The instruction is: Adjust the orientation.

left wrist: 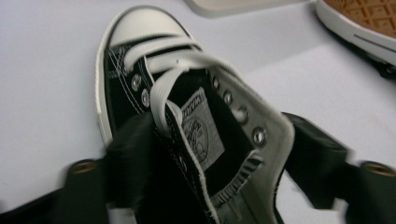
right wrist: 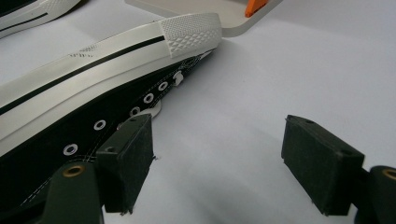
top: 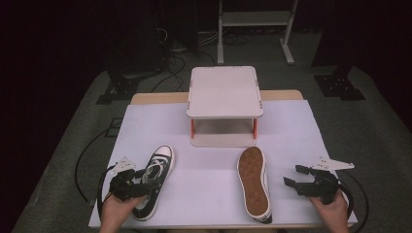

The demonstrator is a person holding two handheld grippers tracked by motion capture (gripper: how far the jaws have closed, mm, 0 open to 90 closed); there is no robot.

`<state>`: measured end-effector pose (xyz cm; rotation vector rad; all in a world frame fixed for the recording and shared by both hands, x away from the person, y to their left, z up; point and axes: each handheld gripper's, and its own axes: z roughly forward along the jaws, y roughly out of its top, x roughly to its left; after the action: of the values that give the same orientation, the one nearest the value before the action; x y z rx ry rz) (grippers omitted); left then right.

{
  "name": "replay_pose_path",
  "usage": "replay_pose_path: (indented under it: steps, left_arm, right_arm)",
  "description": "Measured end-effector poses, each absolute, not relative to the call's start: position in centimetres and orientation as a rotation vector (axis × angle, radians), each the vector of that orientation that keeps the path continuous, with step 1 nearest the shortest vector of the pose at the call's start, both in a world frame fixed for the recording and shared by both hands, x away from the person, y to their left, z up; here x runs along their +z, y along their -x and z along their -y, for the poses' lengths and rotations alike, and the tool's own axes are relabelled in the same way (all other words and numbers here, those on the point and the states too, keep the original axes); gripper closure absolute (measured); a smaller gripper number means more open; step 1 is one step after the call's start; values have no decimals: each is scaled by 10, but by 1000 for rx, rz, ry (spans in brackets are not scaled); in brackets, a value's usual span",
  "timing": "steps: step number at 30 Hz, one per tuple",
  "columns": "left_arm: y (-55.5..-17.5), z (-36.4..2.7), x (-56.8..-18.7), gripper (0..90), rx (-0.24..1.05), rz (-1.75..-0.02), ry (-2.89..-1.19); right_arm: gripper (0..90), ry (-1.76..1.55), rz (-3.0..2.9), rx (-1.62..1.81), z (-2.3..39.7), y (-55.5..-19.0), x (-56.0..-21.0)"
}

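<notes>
Table (top: 214, 170), covered in white, bearing a small two-tier stand (top: 224, 92) beyond both sets of fingers. Upright black sneaker (top: 154, 180), toe pointing away from the person, lying at the left gripper (top: 141, 180); in the left gripper view its collar and tongue (left wrist: 201, 126) sit between the two fingers (left wrist: 130, 154), which stand wide on either side of the shoe's opening, with no pad seen pressing on the canvas. Overturned sneaker (top: 254, 182), tan sole up, lying just to the inner side of the right gripper (top: 291, 175); in the right gripper view its eyelet side (right wrist: 93, 126) runs close beside the nearer finger (right wrist: 128, 158), whether touching cannot be told. The right fingers stand wide apart over bare table and hold nothing.
</notes>
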<state>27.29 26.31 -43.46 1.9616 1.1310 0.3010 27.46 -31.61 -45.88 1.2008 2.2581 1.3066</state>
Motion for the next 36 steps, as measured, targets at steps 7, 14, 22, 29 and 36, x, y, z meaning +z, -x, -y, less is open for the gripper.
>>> replay_pose_path:
  steps: [7,14,22,29,36]
  left_arm:
    - [-275,-274,-438,642,257,-1130,-1960]
    - [-275,-279,-441,756,208,-1129,-1901]
    - [-275,-294,-439,783,136,-1162,-1772]
    - [-280,-290,-430,815,75,-1125,-1748]
    - [-284,-280,-423,815,17,-1102,-1673]
  right_arm:
    - [245,-1198,-2259,1308,316,-275,-459]
    - [245,-1196,-2262,1304,315,-275,-459]
    - [245,-1194,-2264,1298,315,-276,-460]
    - [245,-1195,-2272,1294,314,-277,-461]
    - [245,-1194,-2267,1300,316,-277,-460]
